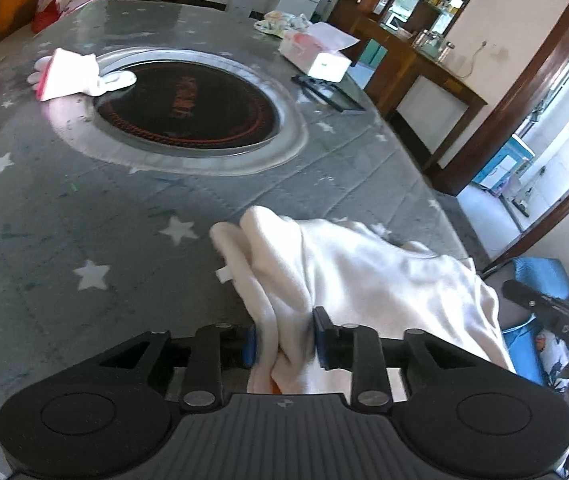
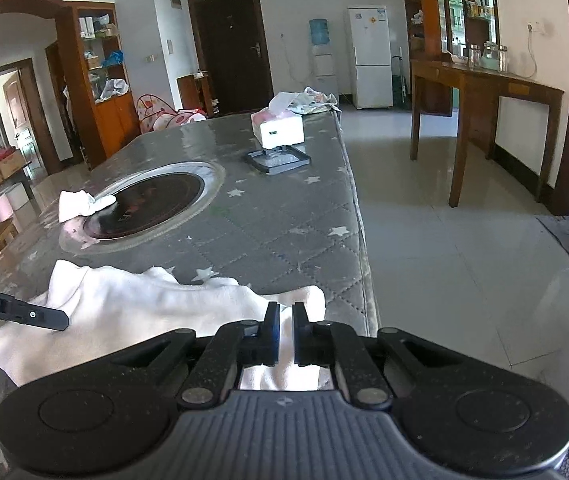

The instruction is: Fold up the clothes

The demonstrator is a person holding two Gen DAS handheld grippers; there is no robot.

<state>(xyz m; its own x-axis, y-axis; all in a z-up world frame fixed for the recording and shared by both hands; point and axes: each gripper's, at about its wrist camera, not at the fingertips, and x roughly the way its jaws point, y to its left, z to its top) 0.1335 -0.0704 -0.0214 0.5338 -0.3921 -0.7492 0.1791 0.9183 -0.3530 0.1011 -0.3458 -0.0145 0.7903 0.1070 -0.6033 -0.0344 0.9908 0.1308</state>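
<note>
The left gripper (image 1: 284, 338) is seen with its jaws partly spread. A bunched fold of the white garment (image 1: 364, 280) passes between the blue pads; the right pad lies against the cloth, while contact at the blurred left pad cannot be judged, so a firm pinch cannot be confirmed.

The right gripper (image 2: 284, 326) is seen with its jaws drawn almost together, and a thin edge of the white garment (image 2: 144, 308) is pinched between them. In the right wrist view, the left gripper's finger enters at 9 o'clock and lies over the cloth.

The garment is heaped at the near end of the grey star-patterned table cover (image 1: 84, 200), by the near right corner, where part of it overhangs the table edge. In the left wrist view the cloth runs from 6 o'clock toward 3 o'clock.

Open cover is available at 9 to 11 o'clock of the garment. Beyond it, at 12 o'clock, a round black hotplate (image 1: 188, 108) is set in a pale ring. A small folded white garment with a pink edge (image 1: 72, 74) lies on that ring at 10 o'clock. A tissue box (image 2: 278, 126) and a dark tray (image 2: 278, 160) stand near the far right edge. The right table edge borders bare tiled floor (image 2: 444, 220).
</note>
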